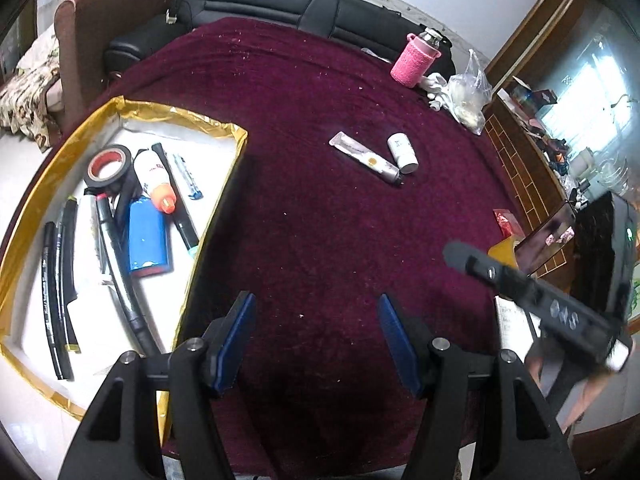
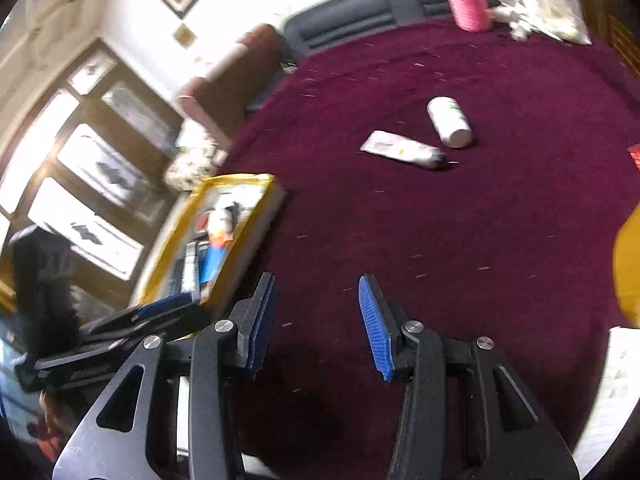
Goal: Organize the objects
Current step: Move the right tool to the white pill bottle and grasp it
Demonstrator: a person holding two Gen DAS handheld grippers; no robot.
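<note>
Two items are left loose on the maroon cloth (image 1: 320,200) in the left wrist view: a flattened tube (image 1: 366,157) and a small white bottle (image 1: 402,153), lying just beside each other, well ahead of the left gripper (image 1: 318,338), whose jaws are spread wide with nothing between them. The gold-edged tray (image 1: 224,126) at the left is already loaded: a roll of black tape (image 1: 109,166), a white bottle with an orange cap (image 1: 156,182), a blue flat pack (image 1: 147,240), several pens and black tubes. The step in hand is judged to be the reach for the last two items. In the right wrist view the right gripper (image 2: 316,322) is likewise empty with jaws apart, aimed over bare cloth; tube and bottle are seen farther ahead, the tray off to the left, blurred. Next, one gripper must be carried forward, lowered over the tube or bottle and closed across its narrow width.
</note>
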